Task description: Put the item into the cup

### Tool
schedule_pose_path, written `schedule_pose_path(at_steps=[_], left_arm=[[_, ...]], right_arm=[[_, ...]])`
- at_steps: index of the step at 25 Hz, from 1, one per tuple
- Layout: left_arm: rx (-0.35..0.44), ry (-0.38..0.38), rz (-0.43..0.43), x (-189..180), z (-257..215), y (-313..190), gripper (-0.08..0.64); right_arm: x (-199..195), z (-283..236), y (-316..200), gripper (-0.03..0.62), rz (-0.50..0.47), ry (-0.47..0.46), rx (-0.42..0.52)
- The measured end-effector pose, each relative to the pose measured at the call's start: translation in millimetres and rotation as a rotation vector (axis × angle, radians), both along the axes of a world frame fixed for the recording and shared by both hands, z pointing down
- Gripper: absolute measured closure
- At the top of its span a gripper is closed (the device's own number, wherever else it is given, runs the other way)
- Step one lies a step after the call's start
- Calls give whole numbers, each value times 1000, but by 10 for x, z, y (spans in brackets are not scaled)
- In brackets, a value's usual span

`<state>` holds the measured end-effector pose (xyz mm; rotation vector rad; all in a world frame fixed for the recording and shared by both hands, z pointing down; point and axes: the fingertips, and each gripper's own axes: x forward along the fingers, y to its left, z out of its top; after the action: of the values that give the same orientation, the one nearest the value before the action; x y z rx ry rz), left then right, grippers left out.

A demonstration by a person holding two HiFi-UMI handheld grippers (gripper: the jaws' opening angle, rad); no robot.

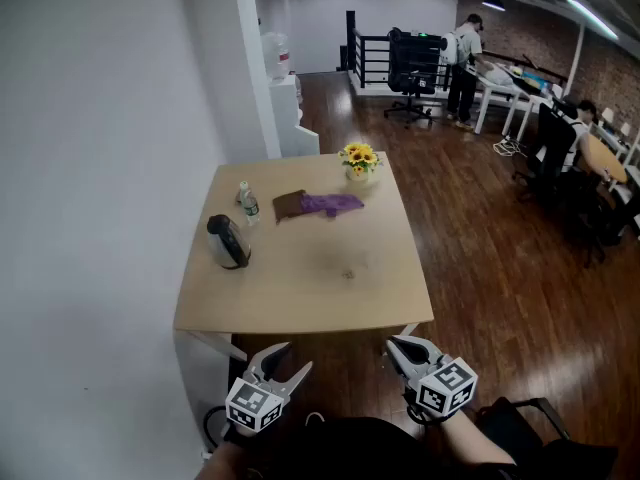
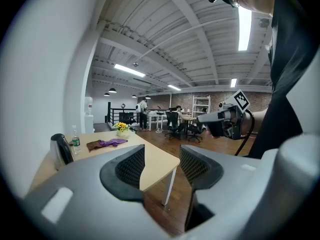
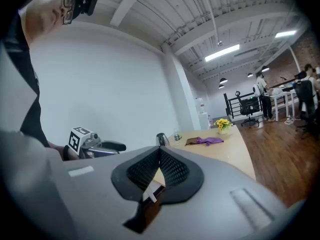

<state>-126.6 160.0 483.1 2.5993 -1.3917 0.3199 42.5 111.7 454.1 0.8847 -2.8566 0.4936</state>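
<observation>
A light wooden table [image 1: 300, 298] stands ahead of me. At its back stand a small pot of yellow flowers [image 1: 359, 163], a purple and brown cloth [image 1: 318, 205], a small water bottle [image 1: 247, 204] and a dark jug [image 1: 228, 241]. A tiny object [image 1: 348, 273] lies near the table's middle; I cannot tell what it is. No plain cup shows. My left gripper [image 1: 295, 358] hangs open and empty short of the table's near edge, jaws [image 2: 162, 166] wide apart. My right gripper [image 1: 405, 350] is beside it, its pads [image 3: 160, 151] closed together with nothing between them.
A white wall and a pillar run along the table's left side. Dark wooden floor [image 1: 480, 268] surrounds the table at the right and the front. Far back there are desks, office chairs [image 1: 410, 68], a railing and people at work.
</observation>
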Motion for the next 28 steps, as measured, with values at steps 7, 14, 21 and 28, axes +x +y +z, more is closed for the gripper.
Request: schedule_pose_path(at_steps=[7,14,21,28], left_arm=[[6,-12,-9,207,27,-138,345],[-14,-15,8,443,100,-267,345],[-40,-12,18,426,248,-740,345],[-61,-15,67,339,381,-1457,345]], right_arm=[[188,-9,-56,584,-20,-17,15],[327,9,-182,584,-17,-22,17],[260,82,-550,584,-20,41,49],[138,126,-1198,584,30,171,128]])
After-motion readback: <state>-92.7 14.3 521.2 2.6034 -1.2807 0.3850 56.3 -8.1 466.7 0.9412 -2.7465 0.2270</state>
